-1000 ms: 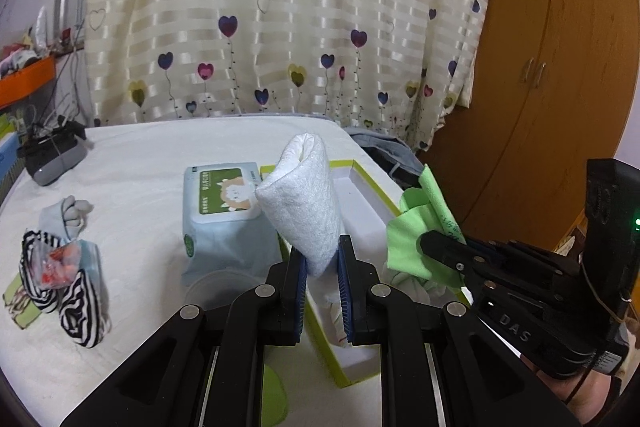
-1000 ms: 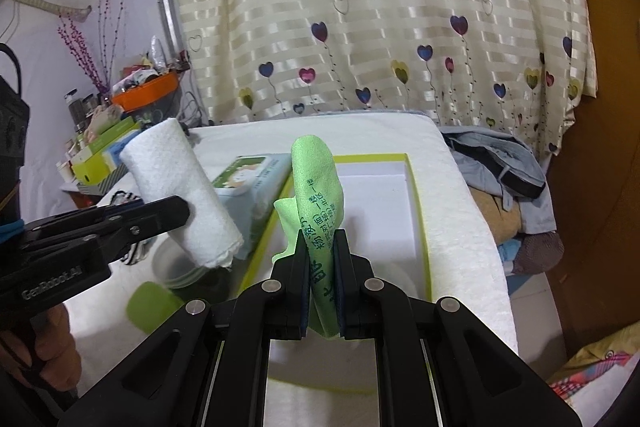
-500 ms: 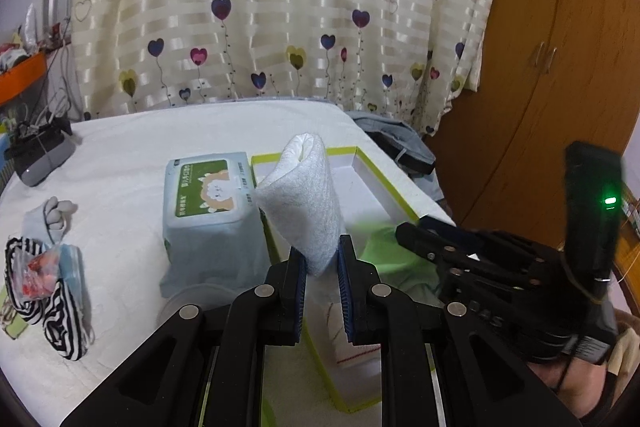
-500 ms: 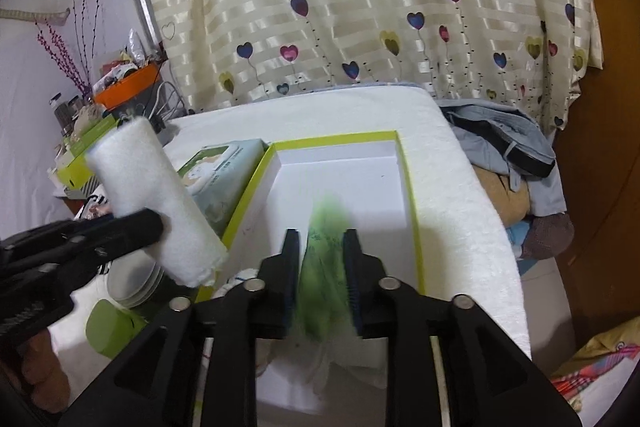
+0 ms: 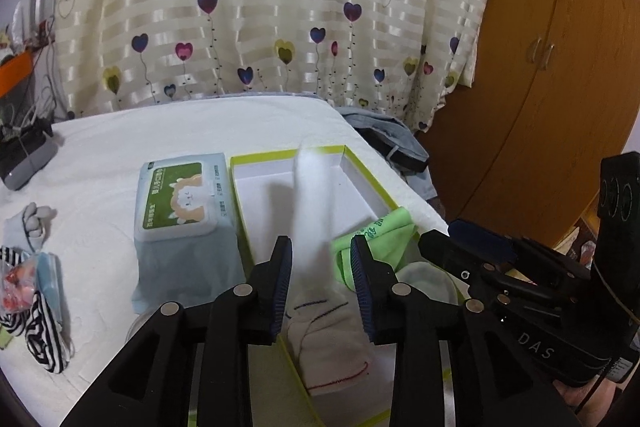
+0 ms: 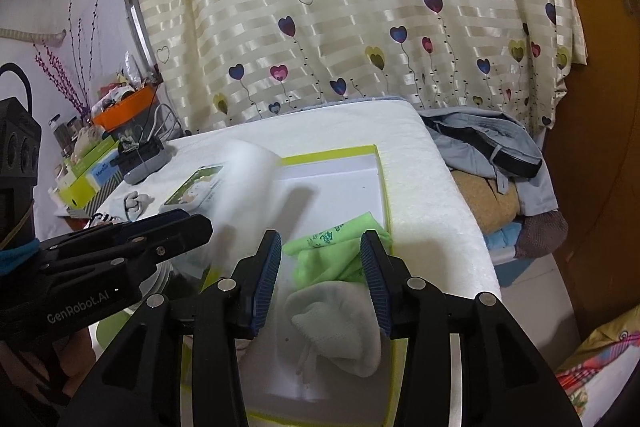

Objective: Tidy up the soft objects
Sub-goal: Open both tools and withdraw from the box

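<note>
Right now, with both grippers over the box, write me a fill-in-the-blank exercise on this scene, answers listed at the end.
1. The green cloth lies inside the white box with the yellow-green ____.
2. The wet-wipes pack stands outside the box, against its ____ wall in the left wrist view.
3. The blurred white rolled towel sits between the jaws of the ____ gripper, which are opening.
4. On the bed's left edge lies a black-and-white ____ cloth.

Answers: rim; left; left; striped
</note>
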`<state>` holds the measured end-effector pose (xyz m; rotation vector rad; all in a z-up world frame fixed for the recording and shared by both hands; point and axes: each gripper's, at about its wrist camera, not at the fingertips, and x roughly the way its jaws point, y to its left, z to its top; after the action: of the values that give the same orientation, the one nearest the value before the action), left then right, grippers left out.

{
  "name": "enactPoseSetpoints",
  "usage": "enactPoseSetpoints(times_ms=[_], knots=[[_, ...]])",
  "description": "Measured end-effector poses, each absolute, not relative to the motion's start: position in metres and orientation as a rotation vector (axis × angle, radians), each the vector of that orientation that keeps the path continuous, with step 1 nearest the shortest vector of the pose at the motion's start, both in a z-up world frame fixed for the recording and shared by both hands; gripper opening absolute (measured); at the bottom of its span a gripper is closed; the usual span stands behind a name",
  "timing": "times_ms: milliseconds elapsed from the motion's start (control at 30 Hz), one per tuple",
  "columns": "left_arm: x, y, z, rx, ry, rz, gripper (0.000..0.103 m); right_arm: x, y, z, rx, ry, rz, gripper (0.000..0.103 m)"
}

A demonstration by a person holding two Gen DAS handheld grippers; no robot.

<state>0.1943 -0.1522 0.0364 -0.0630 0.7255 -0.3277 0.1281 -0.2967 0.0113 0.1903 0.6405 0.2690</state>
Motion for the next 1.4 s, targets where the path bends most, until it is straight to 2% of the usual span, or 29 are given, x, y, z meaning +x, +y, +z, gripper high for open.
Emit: enactPoseSetpoints(times_ms=[300, 800, 1200, 1400], knots=[[0.176, -0.138, 0.045, -0.090, 0.714, -0.323, 0.029, 0.108, -0.279, 0.006, 0.139, 0.667, 0.330, 0.043], [0.128, -0.095, 0.061, -0.135, 0.661, -0.276, 0.029, 0.091, -0.243, -0.034, -0.043, 0.861, 0.384, 0.043], [0.109, -0.080, 0.065, -0.151, 0.645, -0.263, 0.029, 0.064, -0.244, -0.031, -0.076, 0.899, 0.395, 0.043], [0.097, -0.073, 0.062, -0.157, 0.647, -0.255, 0.029, 0.048, -0.242, -0.010, -0.047, 0.823, 0.363, 0.043]])
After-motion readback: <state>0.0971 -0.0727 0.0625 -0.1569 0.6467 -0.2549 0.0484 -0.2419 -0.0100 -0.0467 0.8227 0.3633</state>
